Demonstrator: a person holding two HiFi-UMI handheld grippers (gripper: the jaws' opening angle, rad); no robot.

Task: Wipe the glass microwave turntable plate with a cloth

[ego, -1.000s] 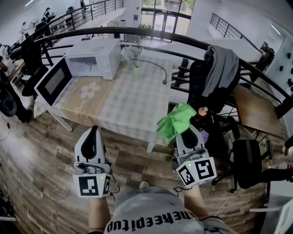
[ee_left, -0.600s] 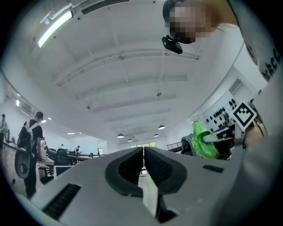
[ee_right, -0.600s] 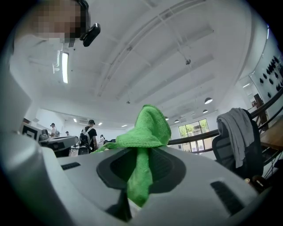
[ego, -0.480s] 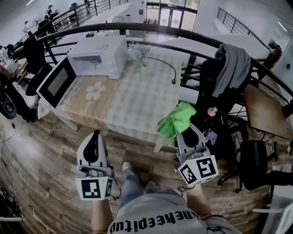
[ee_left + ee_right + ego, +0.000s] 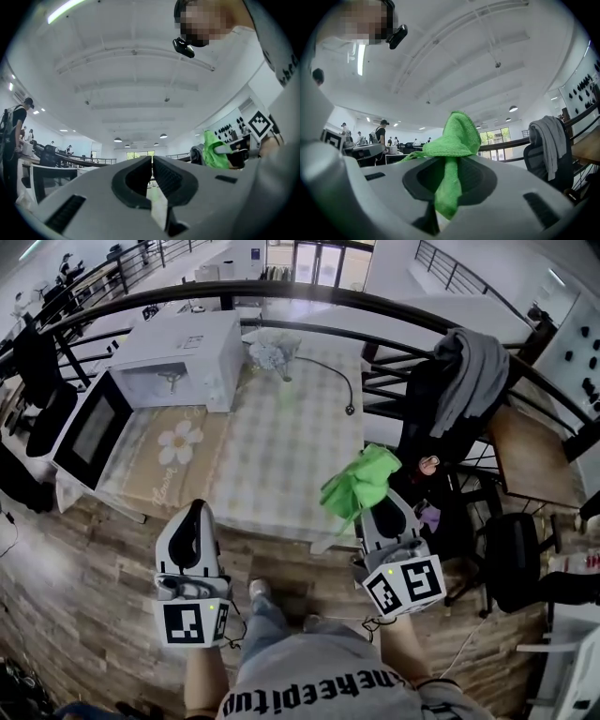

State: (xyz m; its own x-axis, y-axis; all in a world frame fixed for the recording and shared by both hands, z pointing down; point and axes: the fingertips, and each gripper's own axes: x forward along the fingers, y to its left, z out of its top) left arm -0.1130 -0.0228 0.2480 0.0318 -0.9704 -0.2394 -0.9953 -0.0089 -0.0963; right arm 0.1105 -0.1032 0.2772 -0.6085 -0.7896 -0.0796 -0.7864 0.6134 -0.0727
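A white microwave (image 5: 173, 357) stands on the table's far left with its door (image 5: 92, 430) swung open; something sits inside its cavity (image 5: 169, 382), too small to make out. My right gripper (image 5: 386, 503) is shut on a green cloth (image 5: 361, 481), which bunches above the jaws in the right gripper view (image 5: 452, 138). My left gripper (image 5: 194, 512) is shut with nothing in it, jaws together in the left gripper view (image 5: 152, 161). Both grippers are held in front of the table's near edge, pointing upward.
The table (image 5: 272, 446) has a checked cloth with a flower print. A vase of flowers (image 5: 267, 348) and a black cable (image 5: 337, 381) lie at its far end. A curved black railing (image 5: 375, 315) runs behind. Chairs, one draped with a grey jacket (image 5: 473, 367), stand at the right.
The head view has shifted closer to the table and slightly left. Both grippers keep their pose, and the cloth stays in the right one.
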